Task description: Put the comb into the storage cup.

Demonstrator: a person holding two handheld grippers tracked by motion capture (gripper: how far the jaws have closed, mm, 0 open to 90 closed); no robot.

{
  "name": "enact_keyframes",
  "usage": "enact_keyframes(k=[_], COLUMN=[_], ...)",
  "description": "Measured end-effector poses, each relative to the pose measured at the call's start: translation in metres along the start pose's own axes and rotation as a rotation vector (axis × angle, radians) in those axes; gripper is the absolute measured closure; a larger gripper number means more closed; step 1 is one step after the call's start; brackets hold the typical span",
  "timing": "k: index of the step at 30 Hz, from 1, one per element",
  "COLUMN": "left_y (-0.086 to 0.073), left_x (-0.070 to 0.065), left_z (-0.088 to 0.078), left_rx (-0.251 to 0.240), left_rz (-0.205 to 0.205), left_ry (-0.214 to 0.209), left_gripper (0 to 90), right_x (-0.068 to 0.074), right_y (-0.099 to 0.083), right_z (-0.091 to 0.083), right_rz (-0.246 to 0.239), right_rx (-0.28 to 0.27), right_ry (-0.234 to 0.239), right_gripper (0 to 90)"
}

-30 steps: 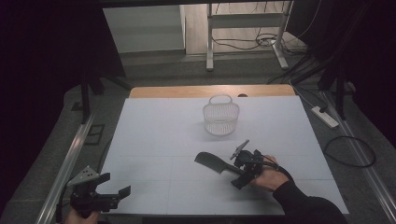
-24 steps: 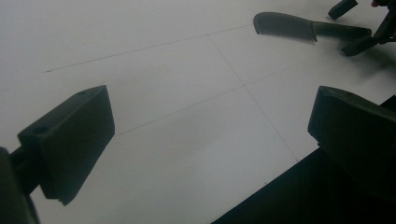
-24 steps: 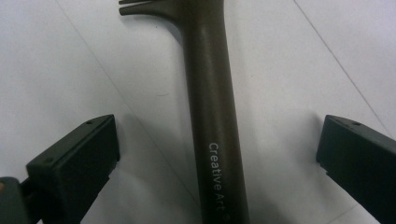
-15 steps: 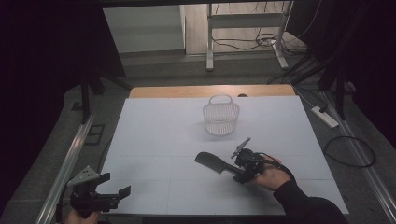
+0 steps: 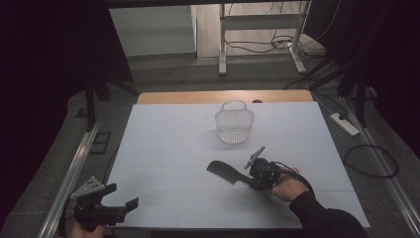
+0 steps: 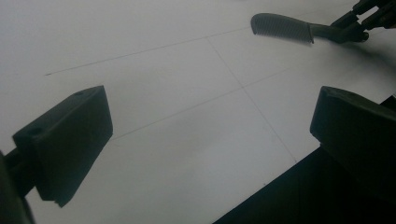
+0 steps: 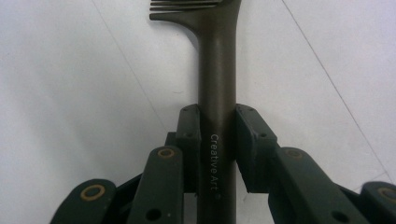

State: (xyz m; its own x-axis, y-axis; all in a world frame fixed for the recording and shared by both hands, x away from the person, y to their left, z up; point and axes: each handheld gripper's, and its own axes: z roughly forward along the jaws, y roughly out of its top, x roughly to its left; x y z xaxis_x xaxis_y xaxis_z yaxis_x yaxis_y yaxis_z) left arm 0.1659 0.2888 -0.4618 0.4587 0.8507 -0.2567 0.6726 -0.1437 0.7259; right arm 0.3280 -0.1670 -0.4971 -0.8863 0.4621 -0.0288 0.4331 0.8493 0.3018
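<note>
White wire basket (image 5: 235,124) stands upright on white table (image 5: 163,144), well beyond right gripper (image 5: 251,179), apart from it. No obstruction between basket and gripper. Left gripper (image 5: 130,206) hovers at near left table edge, well apart from right gripper, jaws wide, nothing between them.

Dark comb (image 5: 225,172): broad toothed head, round straight handle (image 7: 217,116) printed "Creative Art". Comb extends leftward from right gripper over table. Right gripper jaws have just been closing; pads now clamp handle from both sides.
</note>
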Motion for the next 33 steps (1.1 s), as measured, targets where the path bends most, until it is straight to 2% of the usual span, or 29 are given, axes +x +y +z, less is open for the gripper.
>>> enact_keyframes(k=[4,9,13,18,24,33], left_y=[0.001,0.003,0.006,0.01,0.017,0.028], left_x=[-0.001,-0.001,-0.001,0.0,0.0,-0.004], left_z=[0.0,0.002,0.006,0.011,0.019,0.03], left_rx=[0.001,-0.003,-0.005,-0.01,-0.001,0.006], left_rz=[0.011,0.034,0.055,0.086,0.076,0.101], left_ry=[-0.009,-0.02,-0.049,-0.048,-0.058,-0.071], left_gripper=[0.0,0.0,0.0,0.8,0.0,0.0], right_x=[0.001,0.004,0.004,0.005,0.006,0.006], right_y=[-0.001,-0.002,-0.005,-0.007,-0.009,-0.014], right_z=[-0.001,-0.007,-0.011,-0.018,-0.025,-0.036], right_rz=[0.005,0.004,0.01,0.023,0.027,0.039], right_rx=[-0.013,-0.059,-0.085,-0.131,-0.175,-0.236], right_ry=[0.003,0.009,0.008,0.001,0.003,-0.015], right_gripper=[72.3,72.3,72.3,72.3,72.3,72.2])
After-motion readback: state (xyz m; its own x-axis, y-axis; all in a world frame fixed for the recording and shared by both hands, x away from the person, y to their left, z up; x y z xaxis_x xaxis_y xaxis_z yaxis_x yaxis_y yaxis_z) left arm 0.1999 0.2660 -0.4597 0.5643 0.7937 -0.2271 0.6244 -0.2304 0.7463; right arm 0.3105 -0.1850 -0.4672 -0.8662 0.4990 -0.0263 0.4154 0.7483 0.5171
